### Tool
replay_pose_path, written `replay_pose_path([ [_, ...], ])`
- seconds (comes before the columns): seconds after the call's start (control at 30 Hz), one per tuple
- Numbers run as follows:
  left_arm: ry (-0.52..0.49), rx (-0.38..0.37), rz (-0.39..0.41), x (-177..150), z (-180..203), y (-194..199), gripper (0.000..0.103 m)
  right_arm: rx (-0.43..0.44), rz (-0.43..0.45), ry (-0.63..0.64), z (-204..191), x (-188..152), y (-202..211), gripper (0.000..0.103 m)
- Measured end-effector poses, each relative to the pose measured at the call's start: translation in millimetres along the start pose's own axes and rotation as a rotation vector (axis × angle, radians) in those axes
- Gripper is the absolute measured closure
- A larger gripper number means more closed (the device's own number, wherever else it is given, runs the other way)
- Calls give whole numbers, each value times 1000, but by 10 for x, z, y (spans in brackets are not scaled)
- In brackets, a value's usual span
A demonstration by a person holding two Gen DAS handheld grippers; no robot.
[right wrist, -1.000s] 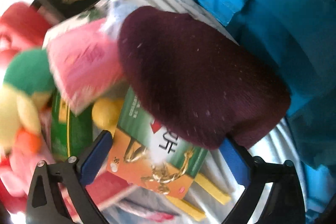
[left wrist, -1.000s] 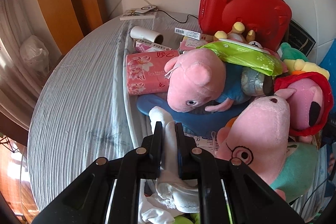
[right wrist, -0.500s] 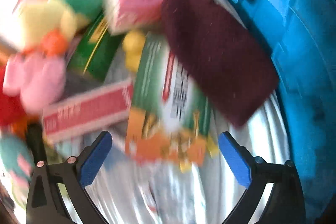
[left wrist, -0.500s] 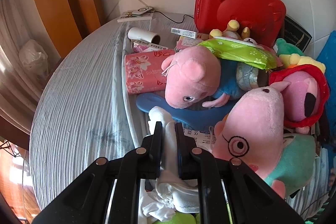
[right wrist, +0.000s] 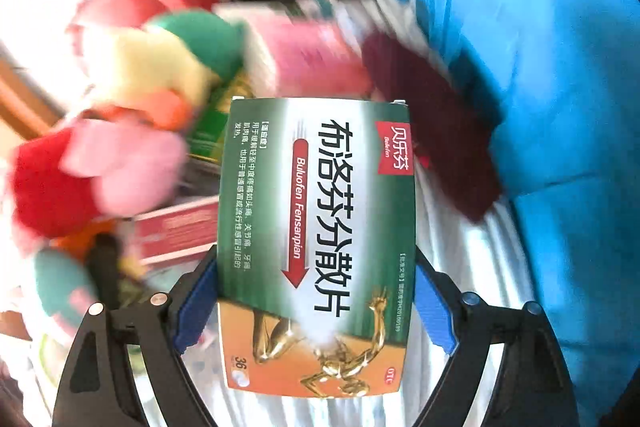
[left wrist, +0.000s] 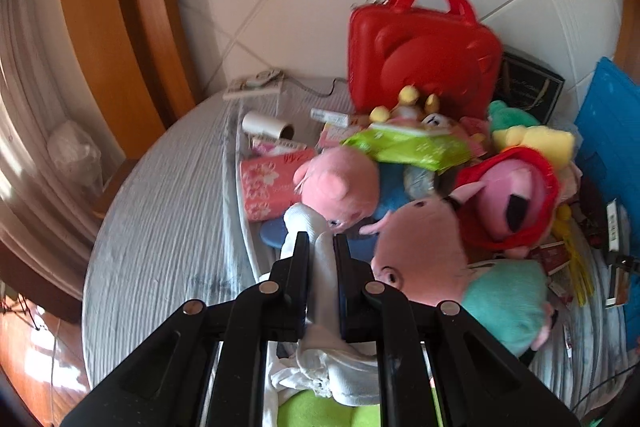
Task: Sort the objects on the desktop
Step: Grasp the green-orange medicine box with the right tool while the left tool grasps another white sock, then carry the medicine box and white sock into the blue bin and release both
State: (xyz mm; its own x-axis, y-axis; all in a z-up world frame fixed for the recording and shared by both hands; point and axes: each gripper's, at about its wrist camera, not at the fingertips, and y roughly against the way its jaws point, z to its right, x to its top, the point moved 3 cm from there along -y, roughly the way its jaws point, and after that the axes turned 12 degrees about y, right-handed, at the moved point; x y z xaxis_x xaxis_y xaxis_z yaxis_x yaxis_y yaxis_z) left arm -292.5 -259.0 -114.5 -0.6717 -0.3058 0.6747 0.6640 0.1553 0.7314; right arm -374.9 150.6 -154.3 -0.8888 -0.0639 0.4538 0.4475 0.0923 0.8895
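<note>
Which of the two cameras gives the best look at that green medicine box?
The right wrist view: the green medicine box fills the middle of the frame, sharp and readable, with the right gripper closing on its sides. The left wrist view does not clearly show it.

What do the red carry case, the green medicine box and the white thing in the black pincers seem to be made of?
Red carry case: probably hard moulded plastic, glossy, with an embossed shape. Green medicine box: printed card, slightly shiny, with crisp flat edges. White thing: soft knitted or woven fabric, matte and crumpled; it may be a sock.
</note>
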Motion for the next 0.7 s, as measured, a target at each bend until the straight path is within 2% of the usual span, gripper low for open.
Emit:
replay_pose_path([
  [0.1,-41,-36,65,50,210,282,92,10,106,40,-77,-13,532,16],
  [0.17,-61,-94,98,73,409,499,92,-6,184,57,-51,41,848,16],
  [0.2,-68,-109,104,77,474,557,92,-11,214,61,-42,-215,961,16],
  [0.23,-85,-138,118,80,614,670,92,-15,246,63,-192,-352,1063,16],
  [0.3,-106,-182,141,87,801,801,92,-22,315,77,-197,-387,1410,16],
  [0.33,-121,-210,153,92,936,888,92,-32,346,81,-141,-325,1433,16],
  [0.4,-149,-262,173,102,1204,1047,92,-57,409,85,-66,-459,1850,16],
  [0.43,-164,-290,181,101,1353,1126,92,-68,436,84,79,-642,1939,16],
  [0.53,-215,-387,207,98,1889,1393,92,-112,513,66,242,-738,2308,16],
  [0.7,-297,-531,245,27,2772,1839,92,-201,602,20,720,-932,2880,16],
])
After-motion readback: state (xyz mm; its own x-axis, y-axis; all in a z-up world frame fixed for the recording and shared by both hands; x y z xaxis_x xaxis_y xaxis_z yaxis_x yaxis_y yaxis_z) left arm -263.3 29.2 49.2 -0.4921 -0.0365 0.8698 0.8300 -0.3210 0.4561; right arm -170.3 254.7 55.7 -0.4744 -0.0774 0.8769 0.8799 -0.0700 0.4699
